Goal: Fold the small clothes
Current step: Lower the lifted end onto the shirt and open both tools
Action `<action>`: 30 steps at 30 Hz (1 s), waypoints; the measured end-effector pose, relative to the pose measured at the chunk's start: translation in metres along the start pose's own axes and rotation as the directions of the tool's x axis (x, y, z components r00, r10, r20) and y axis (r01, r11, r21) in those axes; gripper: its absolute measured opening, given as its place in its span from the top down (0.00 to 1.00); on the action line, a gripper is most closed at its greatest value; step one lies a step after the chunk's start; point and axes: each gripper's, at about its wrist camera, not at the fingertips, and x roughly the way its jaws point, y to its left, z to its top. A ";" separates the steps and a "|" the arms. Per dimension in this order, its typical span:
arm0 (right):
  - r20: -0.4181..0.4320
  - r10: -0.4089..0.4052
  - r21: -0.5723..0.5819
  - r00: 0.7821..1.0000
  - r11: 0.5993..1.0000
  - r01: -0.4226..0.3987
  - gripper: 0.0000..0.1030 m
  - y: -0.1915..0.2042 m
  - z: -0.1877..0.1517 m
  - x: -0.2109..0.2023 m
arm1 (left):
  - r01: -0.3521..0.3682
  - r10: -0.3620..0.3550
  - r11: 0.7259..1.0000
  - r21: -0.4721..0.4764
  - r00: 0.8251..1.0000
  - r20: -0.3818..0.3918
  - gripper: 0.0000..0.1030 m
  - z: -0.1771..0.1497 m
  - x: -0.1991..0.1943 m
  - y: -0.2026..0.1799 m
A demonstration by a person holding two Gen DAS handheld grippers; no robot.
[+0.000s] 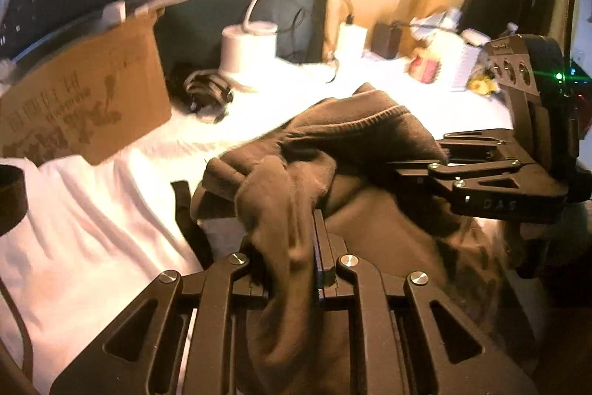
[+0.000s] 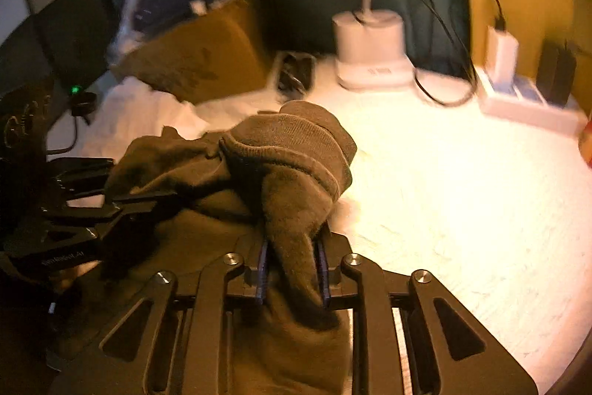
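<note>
Both grippers grip one brown garment over the white tabletop.

Left gripper: jaws narrow, pinched on a bunched fold. Right gripper: jaws slightly wider, cloth filling the gap between the pads. Garment hangs crumpled between them (ribbed cuff uppermost), near the cardboard box and white lamp base.

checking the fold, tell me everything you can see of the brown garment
The brown garment is soft, fleecy knit with a ribbed band on top. It lies bunched and creased, not flat, on the white cloth. The left claw pinches one fold, and the right claw has another fold between its fingers.
</note>
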 end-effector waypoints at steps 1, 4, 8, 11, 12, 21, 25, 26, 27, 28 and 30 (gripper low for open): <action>-0.011 -0.015 0.022 1.000 1.000 0.015 0.73 -0.006 -0.001 0.004 | -0.009 0.009 1.000 -0.015 1.000 -0.018 0.86 -0.001 0.005 0.004; -0.018 -0.031 0.069 0.999 0.997 0.032 0.54 -0.020 -0.004 0.007 | 0.009 -0.013 0.997 -0.071 0.999 -0.052 0.85 -0.002 0.013 0.016; 0.002 -0.053 0.104 0.999 0.993 0.053 0.47 -0.030 -0.004 0.001 | 0.001 -0.010 0.994 -0.110 0.997 -0.078 0.81 -0.001 0.018 0.023; 0.015 -0.072 0.110 0.997 0.991 0.070 0.47 -0.030 -0.004 -0.002 | -0.009 -0.001 0.994 -0.113 0.997 -0.081 0.81 0.002 0.020 0.024; 0.023 -0.081 0.115 0.996 0.990 0.077 0.47 -0.031 -0.004 -0.003 | -0.013 0.005 0.994 -0.109 0.997 -0.078 0.81 0.004 0.021 0.024; -0.004 -0.147 0.152 0.989 0.977 0.146 0.46 -0.048 -0.006 -0.001 | -0.080 0.070 0.988 -0.131 0.994 -0.081 0.70 0.013 0.028 0.041; -0.006 -0.171 0.133 0.985 0.976 0.170 0.44 -0.046 -0.005 0.000 | -0.141 0.135 0.985 -0.095 0.988 -0.072 0.69 0.014 0.022 0.035; -0.005 -0.187 0.126 0.982 0.975 0.186 0.44 -0.044 -0.006 -0.001 | -0.161 0.156 0.984 -0.074 0.985 -0.068 0.69 0.014 0.019 0.030; -0.004 -0.197 0.123 0.980 0.973 0.196 0.44 -0.043 -0.006 -0.002 | -0.164 0.161 0.985 -0.058 0.985 -0.060 0.69 0.014 0.014 0.025; -0.004 -0.209 0.121 0.978 0.971 0.208 0.44 -0.043 -0.007 -0.004 | -0.154 0.151 0.987 -0.054 0.987 -0.056 0.69 0.013 0.010 0.023; -0.001 -0.226 0.120 0.974 0.967 0.224 0.44 -0.042 -0.009 -0.009 | -0.125 0.122 0.990 -0.070 0.991 -0.047 0.69 0.011 0.000 0.021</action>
